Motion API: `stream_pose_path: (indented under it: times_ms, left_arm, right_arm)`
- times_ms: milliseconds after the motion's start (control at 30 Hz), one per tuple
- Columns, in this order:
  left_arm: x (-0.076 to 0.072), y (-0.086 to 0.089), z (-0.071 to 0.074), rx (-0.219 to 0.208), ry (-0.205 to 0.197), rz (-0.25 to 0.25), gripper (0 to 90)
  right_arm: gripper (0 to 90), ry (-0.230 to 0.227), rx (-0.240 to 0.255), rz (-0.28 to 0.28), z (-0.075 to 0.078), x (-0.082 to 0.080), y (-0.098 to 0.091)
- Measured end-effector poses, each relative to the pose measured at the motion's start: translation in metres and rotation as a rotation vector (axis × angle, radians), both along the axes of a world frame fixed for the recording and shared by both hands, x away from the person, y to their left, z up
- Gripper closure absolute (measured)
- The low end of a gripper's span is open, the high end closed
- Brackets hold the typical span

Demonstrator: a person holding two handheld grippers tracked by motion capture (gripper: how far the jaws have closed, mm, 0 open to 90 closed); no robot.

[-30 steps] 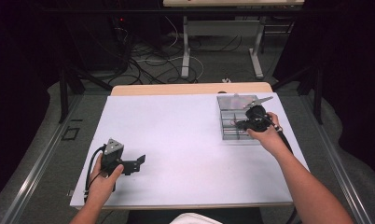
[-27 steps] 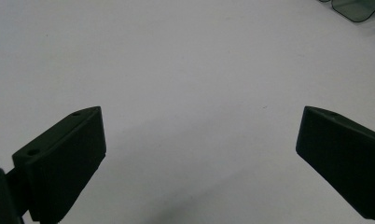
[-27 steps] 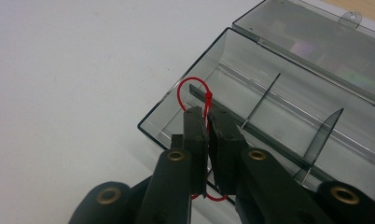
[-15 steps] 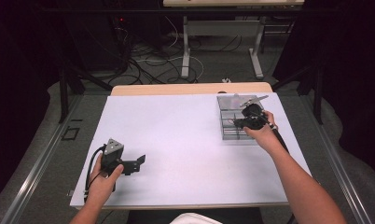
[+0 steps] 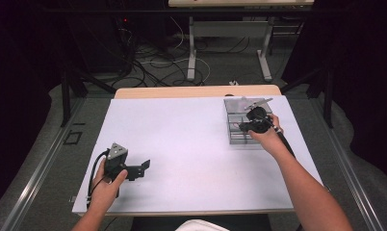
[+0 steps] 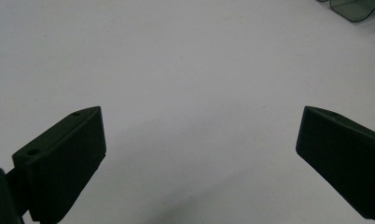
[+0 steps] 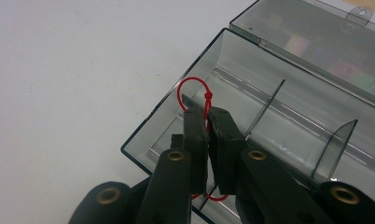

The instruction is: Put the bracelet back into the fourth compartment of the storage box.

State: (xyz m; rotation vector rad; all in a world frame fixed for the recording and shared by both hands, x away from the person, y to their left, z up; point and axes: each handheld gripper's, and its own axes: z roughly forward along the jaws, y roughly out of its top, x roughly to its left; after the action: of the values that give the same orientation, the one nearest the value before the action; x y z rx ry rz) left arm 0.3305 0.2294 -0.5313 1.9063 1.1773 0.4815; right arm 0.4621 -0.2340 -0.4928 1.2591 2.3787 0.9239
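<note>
One clear plastic box (image 5: 244,130) sits on the white table (image 5: 191,144) at its far right, lid (image 7: 316,42) open. The right gripper (image 7: 208,116) has its jaws clamped on one red looped cord (image 7: 195,91) at the box's near end compartment; two dividers (image 7: 265,107) show in the right gripper view. The left gripper (image 5: 143,167) sits near left, jaws wide apart over bare table. The high view is too small to show the cord.

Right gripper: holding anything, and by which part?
Yes. The right gripper is shut on a red cord, pinched just below its knot; the loop sticks out above the fingers, over the end compartment of the clear box.
</note>
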Motion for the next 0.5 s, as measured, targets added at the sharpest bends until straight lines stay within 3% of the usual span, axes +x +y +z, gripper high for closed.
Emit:
stream_pose_path:
  times_ms: [500]
  left_arm:
    - [0.0,0.001,0.001,0.01,0.004,-0.006,1.6]
  right_arm:
    - [86.4,0.048,-0.021,0.008,-0.011,0.007,0.007]
